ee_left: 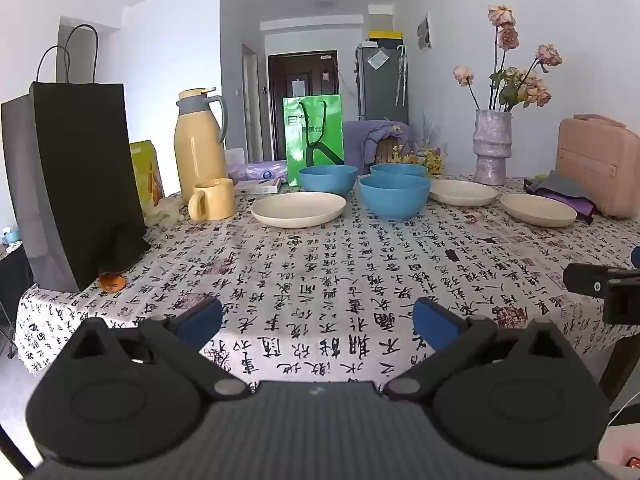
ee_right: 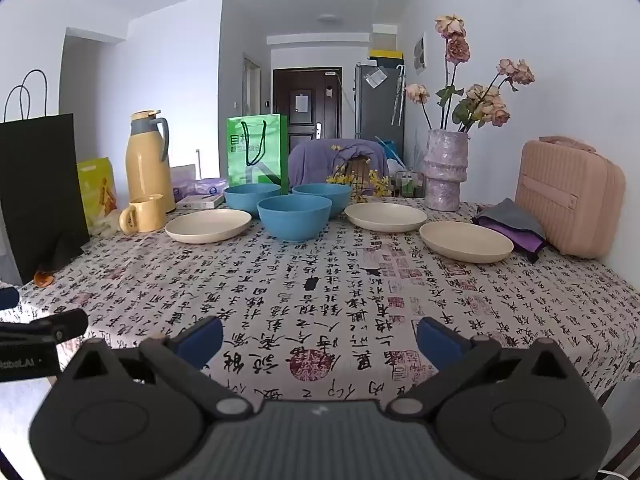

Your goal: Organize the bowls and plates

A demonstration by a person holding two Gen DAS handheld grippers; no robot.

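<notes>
Three blue bowls stand at the far side of the table: a near one (ee_left: 394, 196) (ee_right: 294, 217), a back left one (ee_left: 327, 179) (ee_right: 252, 197) and a back right one (ee_left: 399, 169) (ee_right: 322, 196). Three cream plates lie beside them: left (ee_left: 298, 209) (ee_right: 208, 226), middle (ee_left: 463, 192) (ee_right: 385, 217), right (ee_left: 538, 210) (ee_right: 466, 241). My left gripper (ee_left: 318, 320) is open and empty above the near table edge. My right gripper (ee_right: 319, 338) is open and empty too, to the right of the left one.
On the calligraphy tablecloth (ee_left: 320, 264) stand a black paper bag (ee_left: 84, 184), a yellow thermos (ee_left: 200, 144), a yellow mug (ee_left: 212, 200), a green bag (ee_left: 314, 136), a vase of dried flowers (ee_left: 493, 148) and a pink case (ee_left: 600, 164).
</notes>
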